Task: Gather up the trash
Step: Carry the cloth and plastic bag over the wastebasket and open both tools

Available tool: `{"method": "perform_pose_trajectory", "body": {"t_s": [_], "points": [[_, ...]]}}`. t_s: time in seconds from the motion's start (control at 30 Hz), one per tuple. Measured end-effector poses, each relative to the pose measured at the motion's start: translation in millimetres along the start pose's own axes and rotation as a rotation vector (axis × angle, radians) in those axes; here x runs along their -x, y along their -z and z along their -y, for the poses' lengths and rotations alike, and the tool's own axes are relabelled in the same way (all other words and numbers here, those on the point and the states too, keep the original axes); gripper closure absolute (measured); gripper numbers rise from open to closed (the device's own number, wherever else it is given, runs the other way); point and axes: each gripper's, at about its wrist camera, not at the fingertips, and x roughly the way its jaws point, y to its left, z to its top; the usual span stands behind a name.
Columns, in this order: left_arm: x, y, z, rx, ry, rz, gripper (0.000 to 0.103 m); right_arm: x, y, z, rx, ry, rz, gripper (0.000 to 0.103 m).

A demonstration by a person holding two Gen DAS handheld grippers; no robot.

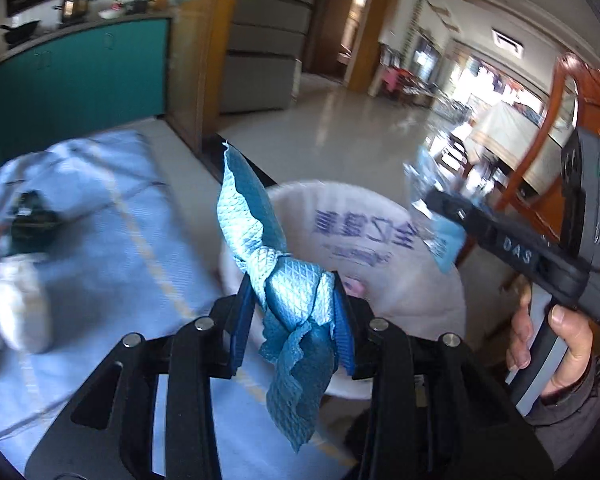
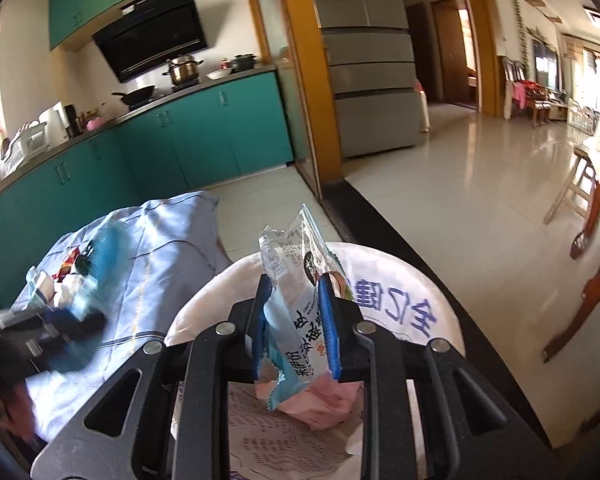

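Note:
My left gripper (image 1: 294, 294) is shut on a crumpled blue cloth wipe (image 1: 284, 280) and holds it at the near rim of a white bag-lined trash bin (image 1: 420, 300). My right gripper (image 2: 294, 308) is shut on a snack wrapper (image 2: 296, 304) printed with Chinese text, right above the bin's opening (image 2: 400, 280). A pink item (image 2: 324, 404) lies inside the bin. In the left wrist view the right gripper (image 1: 440, 208) hangs over the bin's far right with the wrapper (image 1: 428, 200). More trash (image 1: 16, 264) lies on the blue cloth-covered table (image 1: 112, 240).
Teal kitchen cabinets (image 2: 204, 136) with pots stand behind the table. A grey fridge (image 2: 372, 80) stands beyond an orange pillar (image 2: 304, 80). A wooden chair and table (image 2: 596, 248) stand at the right. Shiny tiled floor (image 2: 460, 200) stretches beyond the bin.

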Motion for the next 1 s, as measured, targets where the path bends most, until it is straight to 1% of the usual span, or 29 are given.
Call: {"method": "perform_pose_trajectory", "body": {"t_s": [0.1, 0.13, 0.2, 0.23, 0.27, 0.3, 0.33, 0.4, 0.43, 0.47, 0.53, 0.63, 0.67, 0.73, 0.8, 0.87, 0.93, 0.97, 1.0], "points": [[-34.6, 6.2, 26.9, -0.028, 0.093, -0.064, 0.065, -1.3, -0.9, 6.3, -0.022, -0.004, -0.004, 0.078], [-44.7, 8.6, 34.2, -0.055, 0.095, -0.088, 0.064, -1.6, -0.9, 6.3, -0.025, -0.004, -0.007, 0.078], [-55.6, 10.2, 39.6, -0.088, 0.078, -0.104, 0.061, -4.7, -0.4, 5.6, -0.027, -0.010, -0.021, 0.078], [-58.0, 10.5, 39.4, -0.092, 0.077, -0.106, 0.058, -6.9, 0.0, 5.0, -0.026, -0.010, -0.031, 0.077], [-58.6, 9.4, 37.0, -0.088, 0.082, -0.106, 0.051, -9.1, 0.2, 5.0, -0.026, -0.008, -0.040, 0.075], [-57.7, 8.3, 35.0, -0.078, 0.083, -0.099, 0.045, -8.4, 1.5, 5.6, -0.030, -0.005, -0.044, 0.071], [-56.2, 6.9, 32.2, -0.068, 0.082, -0.092, 0.043, -9.2, 2.1, 6.2, -0.036, -0.007, -0.048, 0.067], [-48.8, 5.8, 24.7, -0.044, 0.078, -0.073, 0.034, -8.8, 1.3, 6.3, -0.054, -0.014, -0.049, 0.064], [-45.2, 3.9, 19.1, -0.030, 0.071, -0.065, 0.032, -8.3, 1.4, 6.5, -0.061, -0.018, -0.046, 0.058], [-40.9, 1.4, 12.7, -0.016, 0.065, -0.057, 0.030, -7.0, 1.1, 6.6, -0.068, -0.023, -0.040, 0.055], [-28.0, 2.4, 5.9, -0.008, 0.045, -0.040, 0.025, -3.9, 0.5, 4.9, -0.078, -0.030, -0.020, 0.041], [-4.9, -5.7, -13.5, -0.030, -0.029, 0.001, 0.018, -1.2, -1.5, -0.1, -0.075, -0.041, 0.000, 0.036], [8.1, -8.2, -23.0, -0.046, -0.065, 0.020, 0.017, -1.3, -1.9, -2.8, -0.075, -0.044, 0.007, 0.034], [28.1, -14.6, -41.1, -0.064, -0.118, 0.051, 0.014, -2.5, -3.5, -7.3, -0.080, -0.053, 0.016, 0.028], [54.5, -18.1, -66.0, -0.081, -0.204, 0.096, 0.012, -4.8, -5.5, -15.5, -0.082, -0.069, 0.020, 0.026], [72.4, -17.6, -84.3, -0.082, -0.283, 0.134, 0.010, -7.8, -8.4, -26.5, -0.074, -0.086, 0.021, 0.024], [89.9, -16.9, -116.9, -0.036, -0.402, 0.180, 0.010, -12.8, -12.5, -46.5, -0.047, -0.113, 0.021, 0.023], [96.6, -15.7, -130.3, -0.008, -0.437, 0.190, 0.010, -15.3, -13.6, -57.5, -0.031, -0.124, 0.018, 0.022], [105.8, -11.7, -152.7, 0.053, -0.499, 0.202, 0.010, -19.8, -13.8, -71.9, -0.009, -0.139, 0.012, 0.021]]}}
